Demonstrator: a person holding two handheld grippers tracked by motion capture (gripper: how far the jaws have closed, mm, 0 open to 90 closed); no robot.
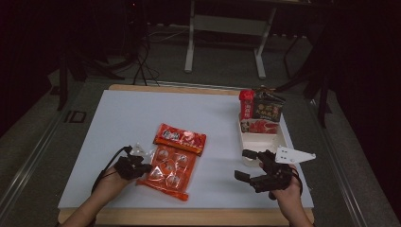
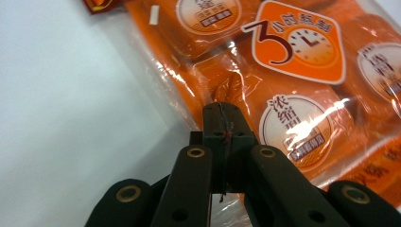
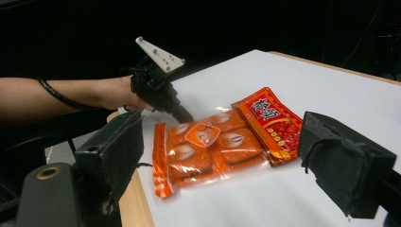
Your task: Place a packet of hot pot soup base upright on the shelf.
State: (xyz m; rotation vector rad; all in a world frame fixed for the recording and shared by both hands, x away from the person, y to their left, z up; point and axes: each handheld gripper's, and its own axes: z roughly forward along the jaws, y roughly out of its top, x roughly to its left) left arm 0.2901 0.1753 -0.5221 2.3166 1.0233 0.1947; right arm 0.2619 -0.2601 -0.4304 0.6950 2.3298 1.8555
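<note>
On the white desk point(image 1: 142, 118), seen from the high view, an orange multipack of soup-base pouches point(image 1: 168, 172) is lying near the front edge, and a red snack packet point(image 1: 180, 138) is lying across its far end, overlapping it. The left gripper point(image 1: 142, 168) is meeting the multipack's left edge, its jaws pressed together on the clear wrapper there. Over on the right, the right gripper point(image 1: 247, 164) is hovering above the desk with its jaws standing apart and holding nothing, just in front of a white tray point(image 1: 282, 139). A red packet point(image 1: 246, 105) and a dark packet point(image 1: 267, 108) are standing upright at the tray's far end, with another red packet lying below them.

Along the left gripper view, the two black jaws are sitting tight together, pinching the clear film at the edge of the multipack point(image 2: 283, 80); an orange clock badge and round white labels are showing through the wrapper.

Along the right gripper view, the right gripper's own padded jaws are standing wide apart at either side of the frame. Between them, farther off, the multipack point(image 3: 208, 146) is lying flat on the desk point(image 3: 340, 94) with the red snack packet point(image 3: 272, 123) on its far end, and the left gripper point(image 3: 182, 115) is touching the pack's edge while a person's hand point(image 3: 113, 94) is holding it.
</note>
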